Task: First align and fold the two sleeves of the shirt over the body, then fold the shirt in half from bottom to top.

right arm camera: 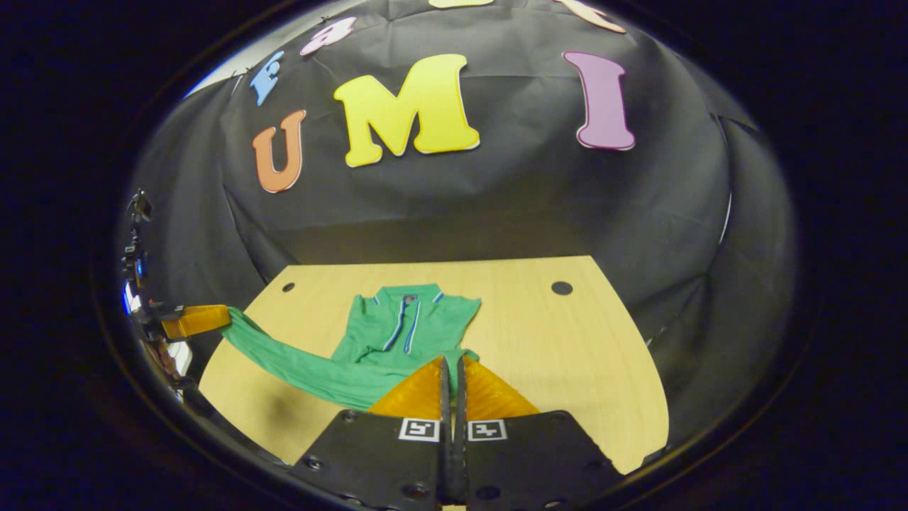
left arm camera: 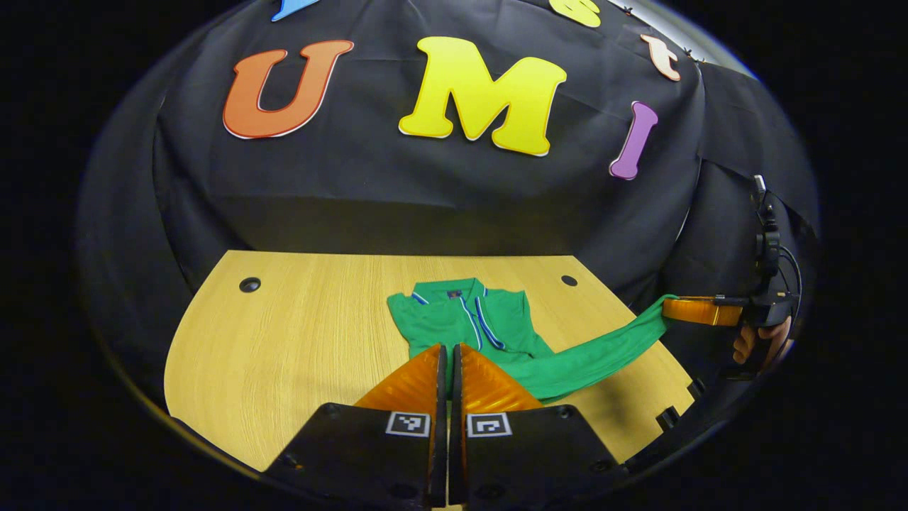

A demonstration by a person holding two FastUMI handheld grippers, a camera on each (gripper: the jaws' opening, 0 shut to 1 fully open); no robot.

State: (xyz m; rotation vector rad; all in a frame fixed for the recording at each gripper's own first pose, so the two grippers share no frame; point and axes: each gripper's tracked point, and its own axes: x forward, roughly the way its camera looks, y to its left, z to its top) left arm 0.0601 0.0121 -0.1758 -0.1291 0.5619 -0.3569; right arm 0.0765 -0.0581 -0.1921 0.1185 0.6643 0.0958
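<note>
A green shirt [left arm camera: 468, 319] with a blue-and-white trimmed collar lies on the wooden table [left arm camera: 298, 333], collar end towards the far wall. My left gripper [left arm camera: 449, 351] is shut on the shirt's near edge. From there a band of green fabric stretches to the right, off the table, into my right gripper [left arm camera: 667, 306], held by a hand [left arm camera: 762, 341]. In the right gripper view, the right gripper [right arm camera: 452, 362] is shut on the shirt [right arm camera: 404, 326], and the same band runs left to the left gripper [right arm camera: 225, 316].
The table [right arm camera: 567, 341] has round cable holes at its far corners [left arm camera: 249, 284] [right arm camera: 561, 287] and notches along its right edge. Black cloth walls close in the booth behind and at both sides. Bare wood lies on either side of the shirt.
</note>
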